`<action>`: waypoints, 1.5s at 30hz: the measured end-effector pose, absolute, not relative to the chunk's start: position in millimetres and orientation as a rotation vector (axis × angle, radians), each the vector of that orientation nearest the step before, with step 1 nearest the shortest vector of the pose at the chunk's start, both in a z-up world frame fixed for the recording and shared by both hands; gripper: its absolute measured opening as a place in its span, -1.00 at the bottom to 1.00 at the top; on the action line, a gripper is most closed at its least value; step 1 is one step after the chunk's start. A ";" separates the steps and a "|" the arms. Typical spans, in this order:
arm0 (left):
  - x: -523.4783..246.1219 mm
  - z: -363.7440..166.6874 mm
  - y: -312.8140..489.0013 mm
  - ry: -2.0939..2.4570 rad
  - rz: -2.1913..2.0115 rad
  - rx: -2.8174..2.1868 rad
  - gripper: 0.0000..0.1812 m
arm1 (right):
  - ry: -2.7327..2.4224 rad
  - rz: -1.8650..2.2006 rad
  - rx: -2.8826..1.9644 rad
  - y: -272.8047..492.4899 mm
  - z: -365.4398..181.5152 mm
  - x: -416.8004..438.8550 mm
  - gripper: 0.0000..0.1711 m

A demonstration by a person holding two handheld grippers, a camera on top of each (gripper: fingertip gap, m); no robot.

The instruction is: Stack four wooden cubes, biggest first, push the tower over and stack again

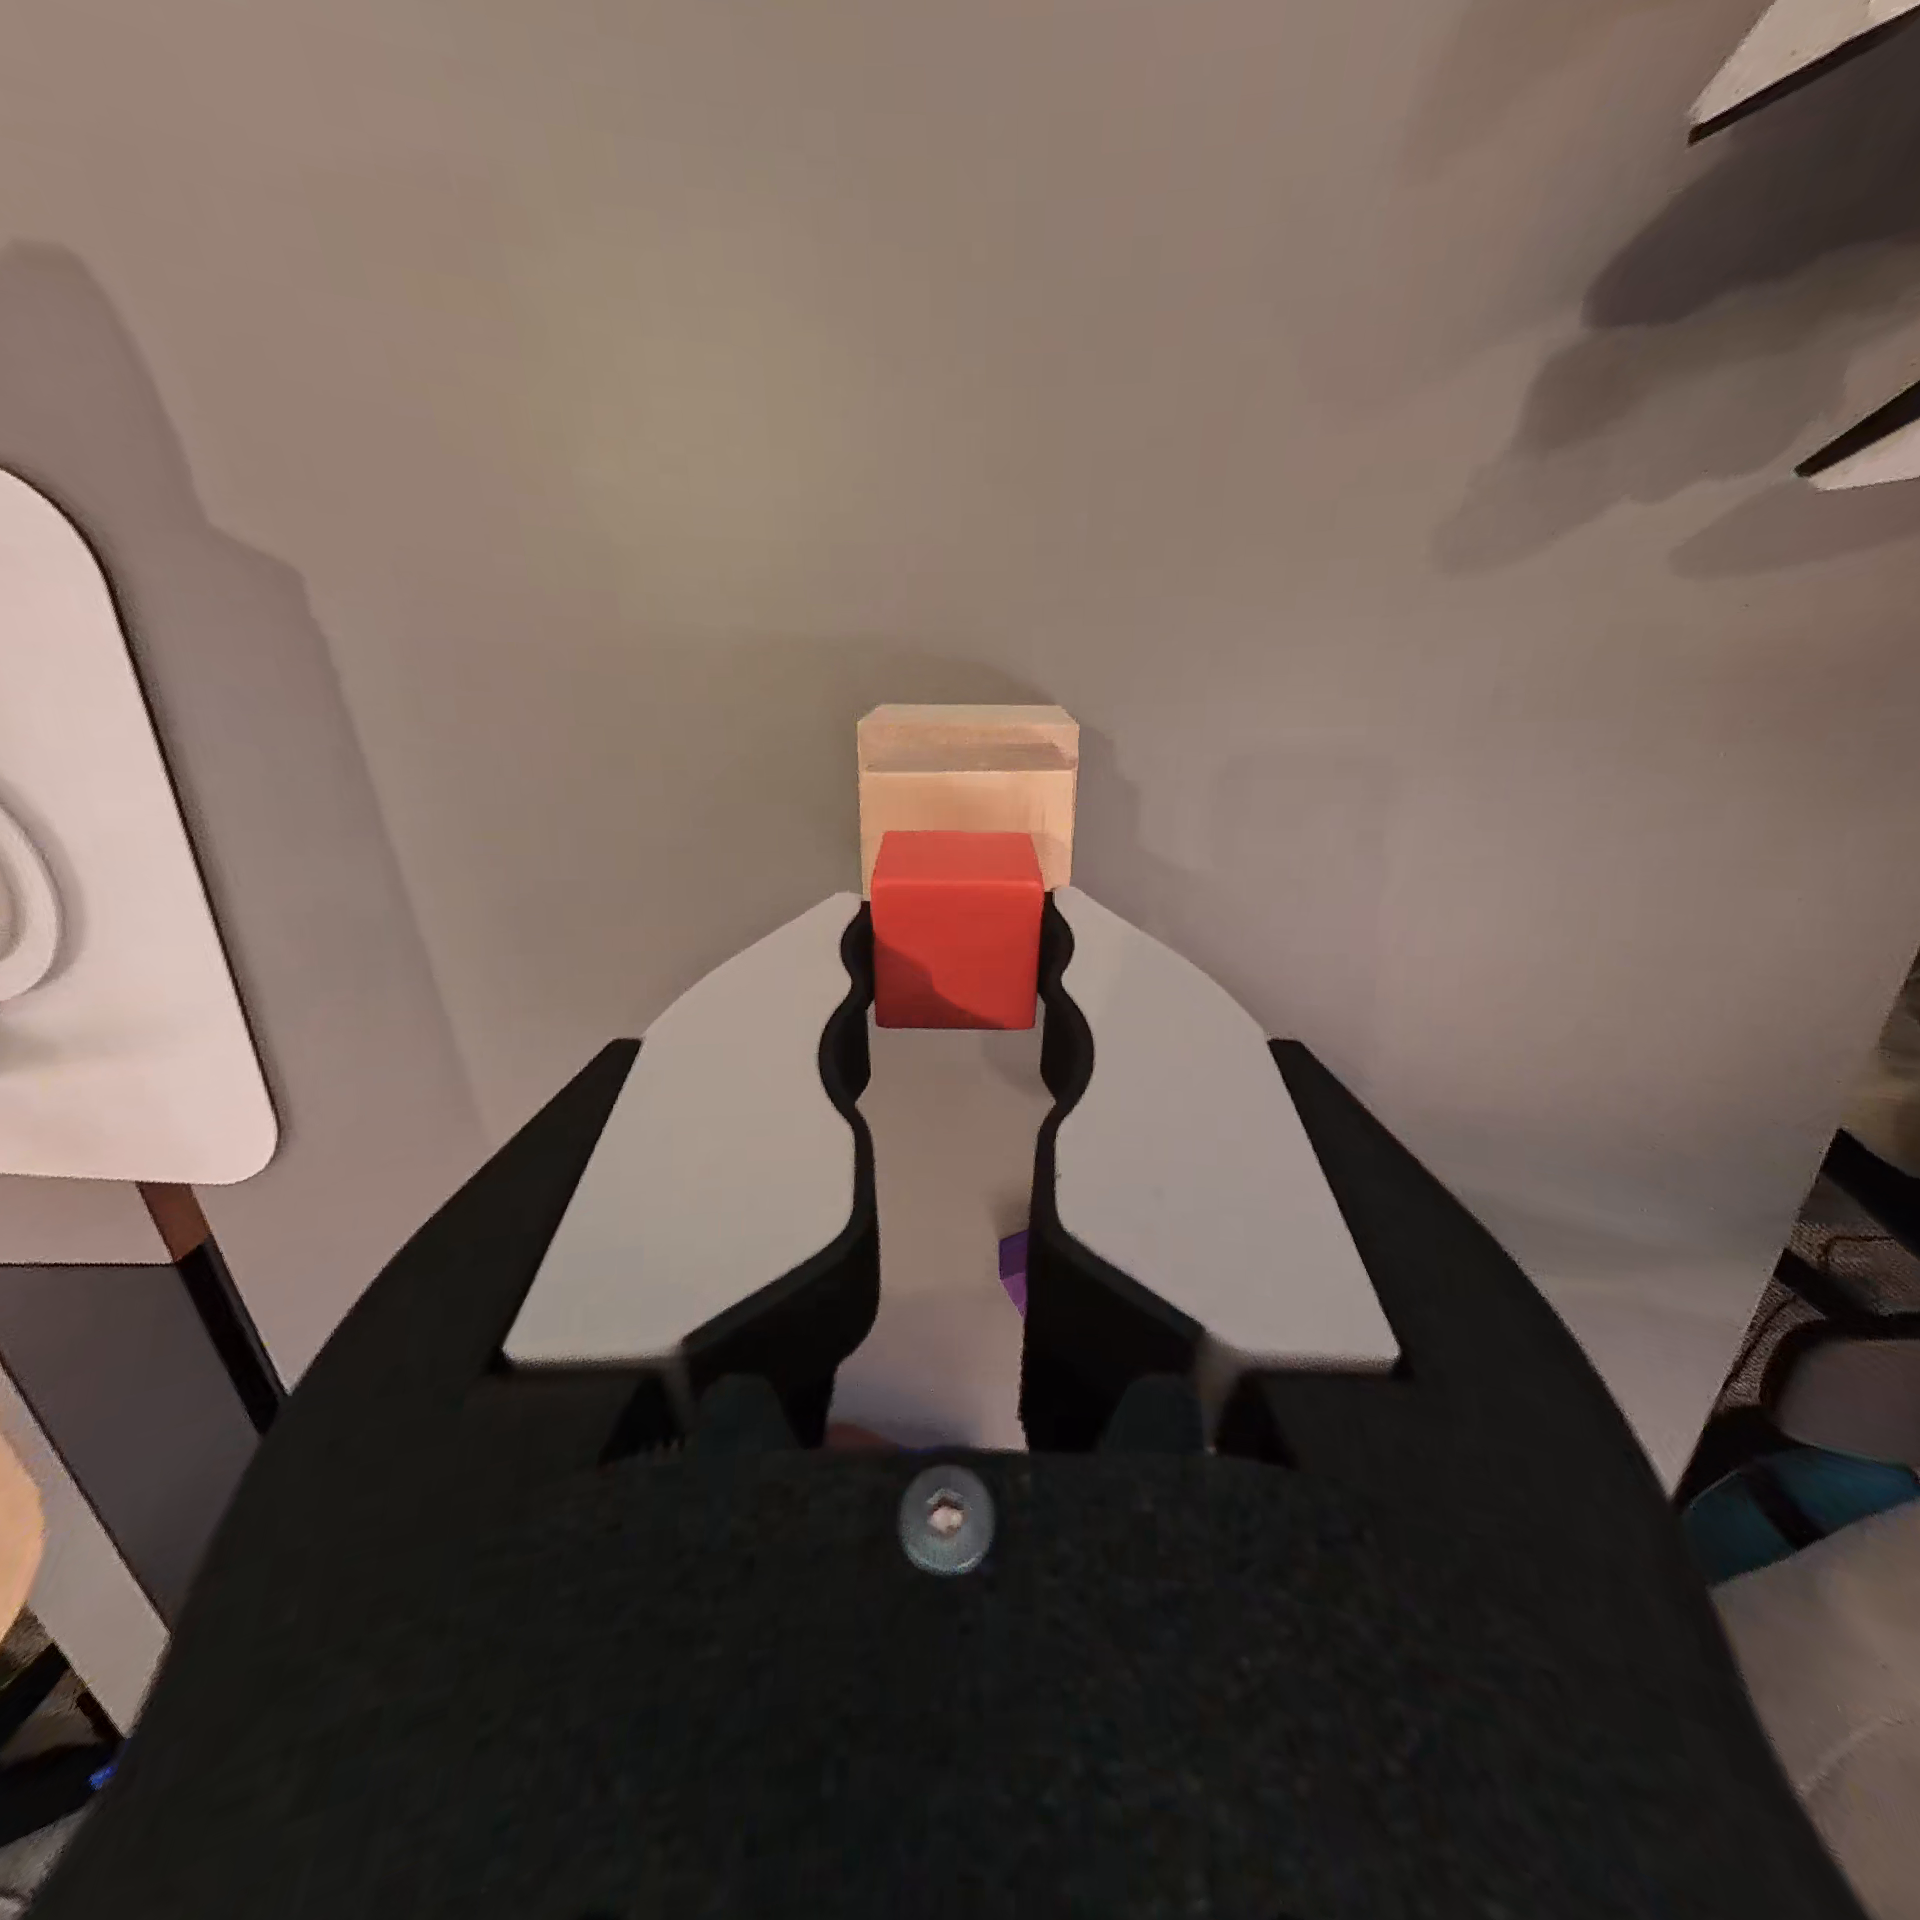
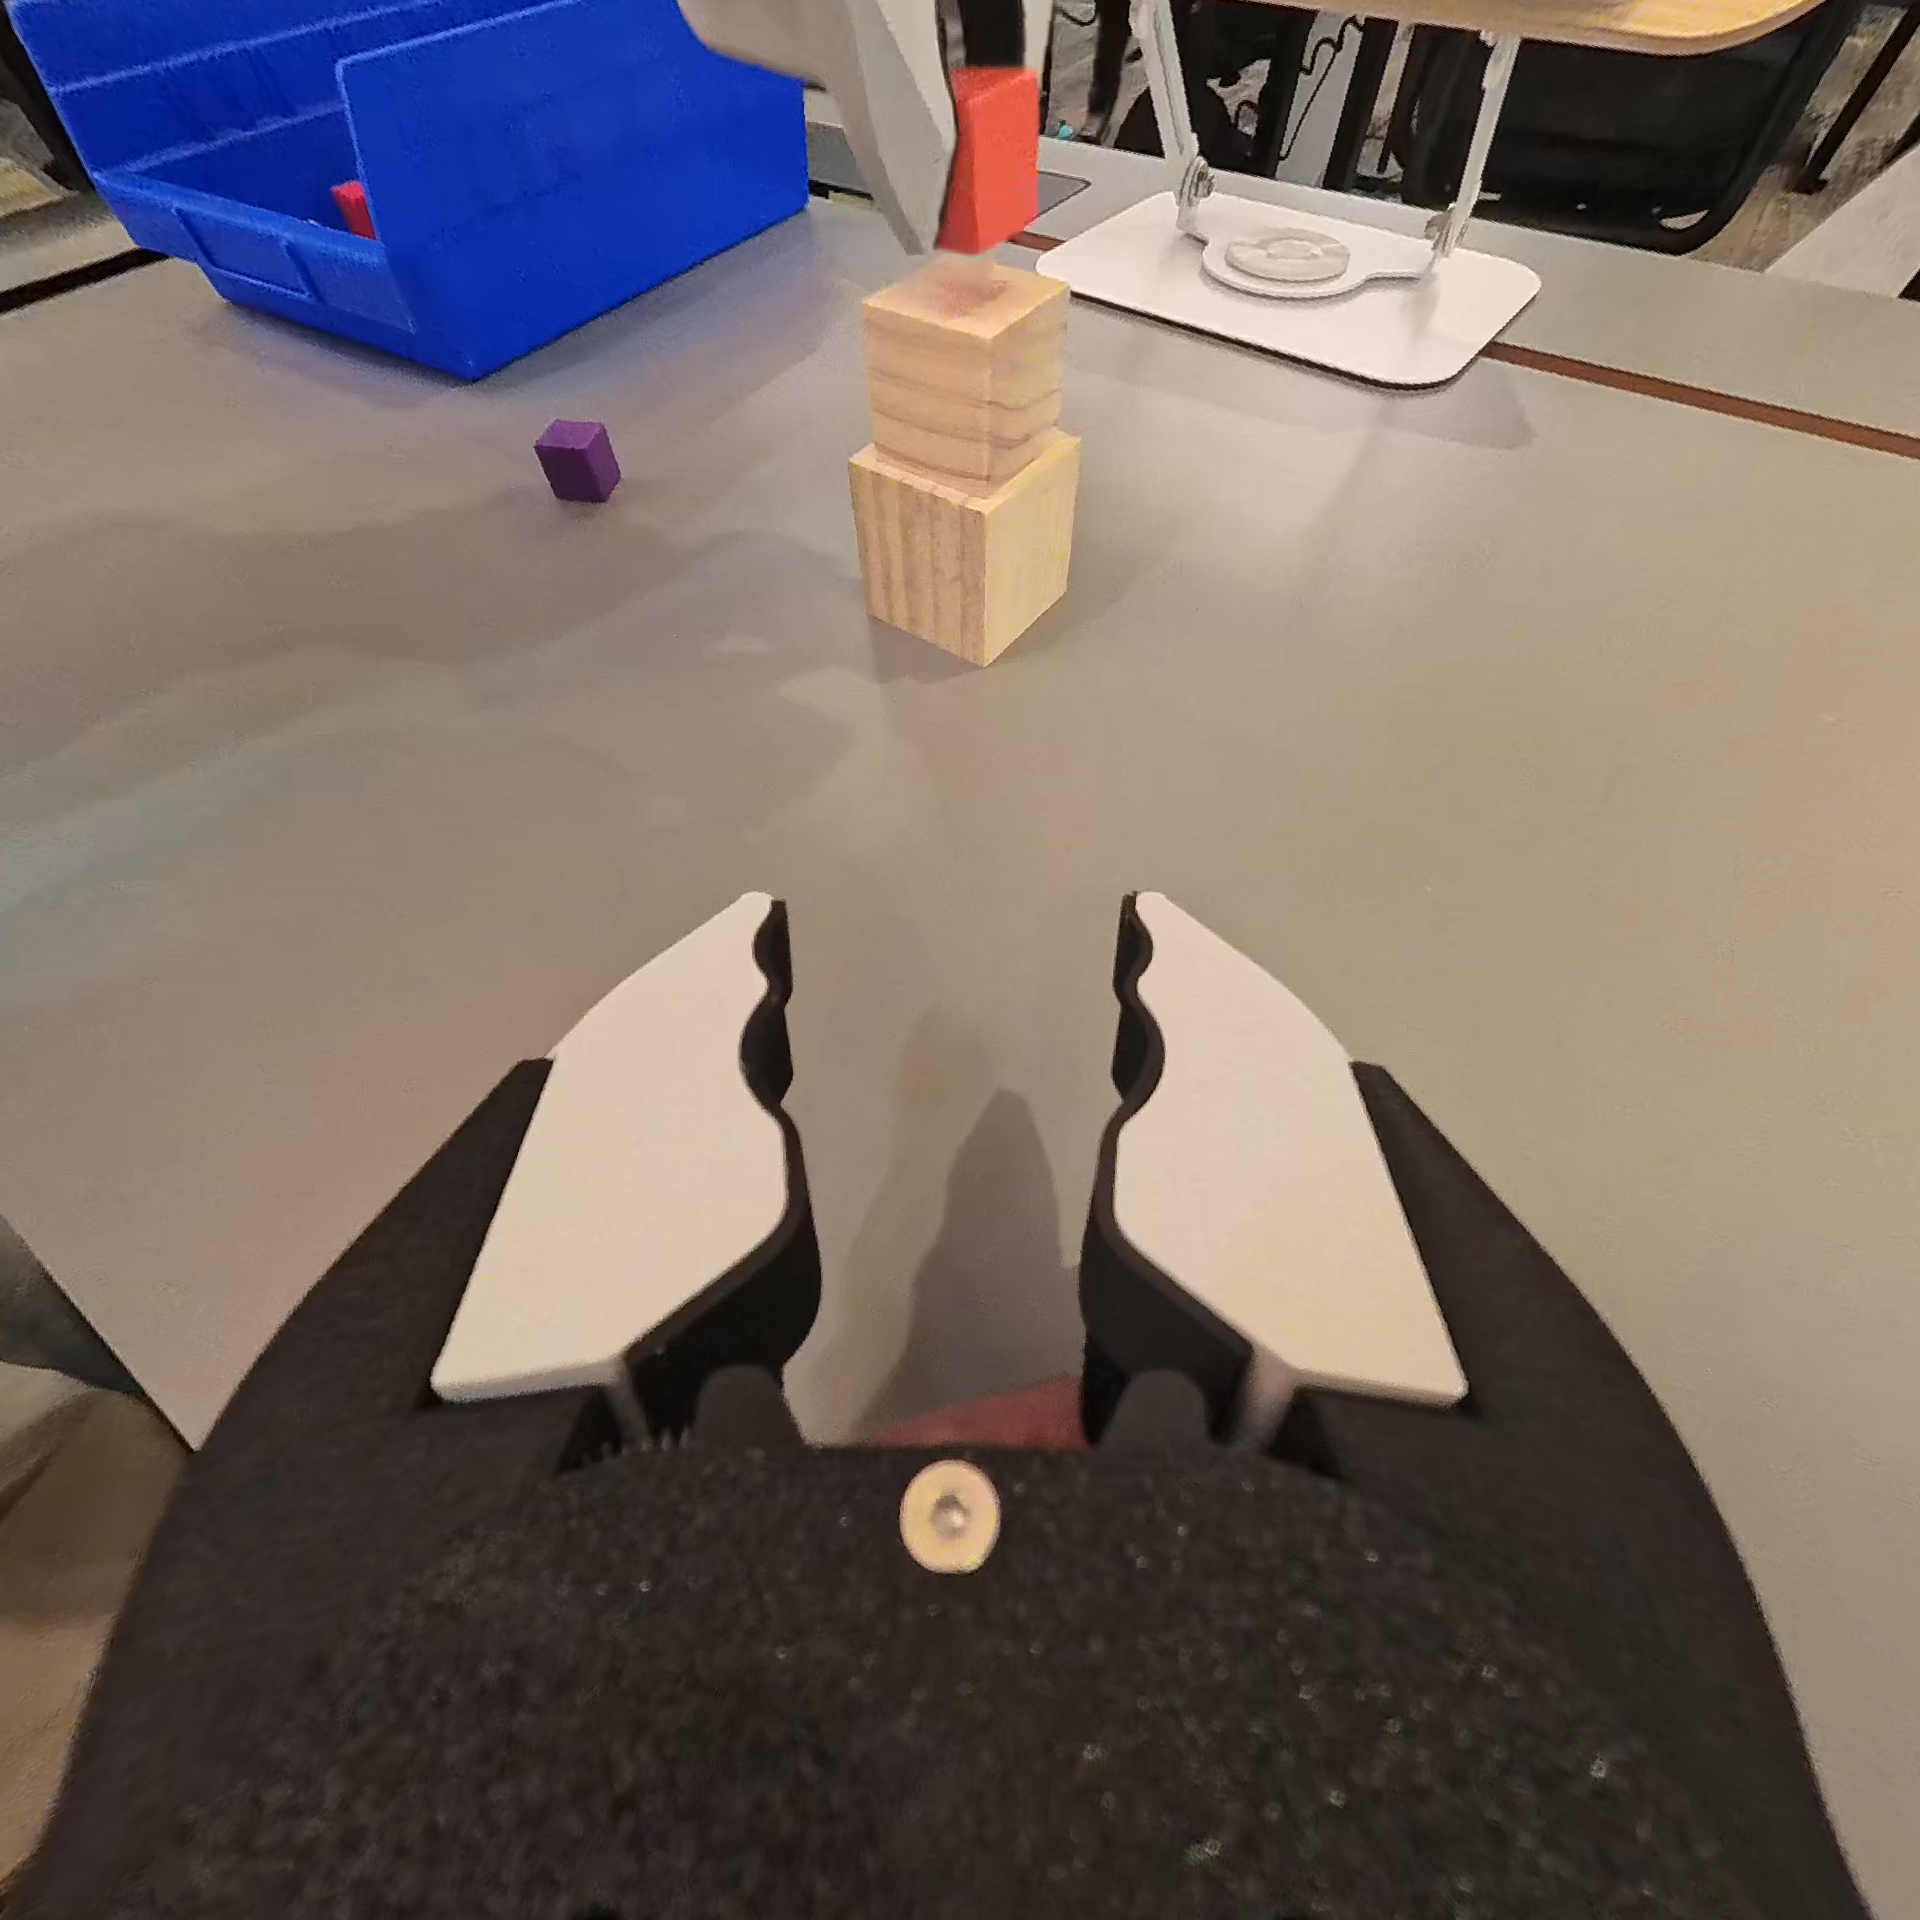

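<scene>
Red cube (image 1: 956, 930), held between the tips of the left gripper (image 1: 956, 935), whose jaws are closed onto its two opposite side faces; the cube sits square to the jaws, one flat face turned toward the left wrist camera and its top face level. A cube has no long axis; the tower beneath it does, and that axis stands vertical. In the right wrist view the red cube (image 2: 992, 156) hangs just above the upper wooden cube (image 2: 966, 369), with a narrow gap between them, though motion blur there makes contact hard to rule out. The upper wooden cube rests on the larger wooden cube (image 2: 961, 551), slightly rotated relative to it, so that their corners do not align. The larger cube stands on the grey worktop (image 2: 1455, 779). A small purple cube (image 2: 578, 460) lies on the worktop well to the left of the tower, tilted in plan so that a corner faces the camera. The right gripper (image 2: 954, 914) is low over the worktop, near the camera side and well apart from the tower, its jaws spread wide and empty. Behind the tower stand a blue bin (image 2: 436, 177) containing a red piece (image 2: 351, 208), and a white stand base (image 2: 1299, 281).
</scene>
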State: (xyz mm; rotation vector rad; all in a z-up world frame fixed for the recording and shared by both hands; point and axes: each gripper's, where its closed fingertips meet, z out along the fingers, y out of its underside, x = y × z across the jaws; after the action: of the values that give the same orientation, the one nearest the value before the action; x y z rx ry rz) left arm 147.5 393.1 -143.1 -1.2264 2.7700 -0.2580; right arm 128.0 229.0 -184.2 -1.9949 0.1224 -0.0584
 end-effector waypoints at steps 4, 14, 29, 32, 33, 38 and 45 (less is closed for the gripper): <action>148.2 -149.6 394.5 2.782 -0.201 -1.229 -0.68 | 0.131 -0.042 -1.990 228.7 -183.7 128.7 -0.30; 148.0 -152.6 394.1 2.787 -0.178 -1.296 -0.59 | 0.129 -0.033 -1.992 229.0 -184.1 128.2 -0.31; 52.3 -64.3 392.3 1.421 -0.663 -1.269 -0.14 | 0.152 -0.040 -1.956 225.9 -176.2 132.5 -0.30; -8.4 -95.7 406.9 1.098 -0.541 -1.420 -0.20 | 0.153 -0.074 -1.951 225.1 -171.6 138.2 -0.29; -26.4 -104.6 408.7 1.010 -0.541 -1.477 -0.20 | 0.154 -0.084 -1.950 224.8 -170.1 140.3 -0.29; -67.0 -114.0 405.6 0.759 -0.563 -1.556 -0.22 | 0.170 -0.139 -1.928 224.1 -160.6 150.5 -0.28; -56.8 -152.2 398.7 0.748 -0.687 -1.713 -0.23 | 0.188 -0.184 -1.914 222.3 -160.1 156.0 -0.22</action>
State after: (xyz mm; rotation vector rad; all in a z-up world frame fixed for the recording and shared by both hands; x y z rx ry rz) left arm -56.8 398.7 -152.2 -1.7132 0.7481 -0.6866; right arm 156.0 222.3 -160.1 -1.9143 0.1881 -0.1839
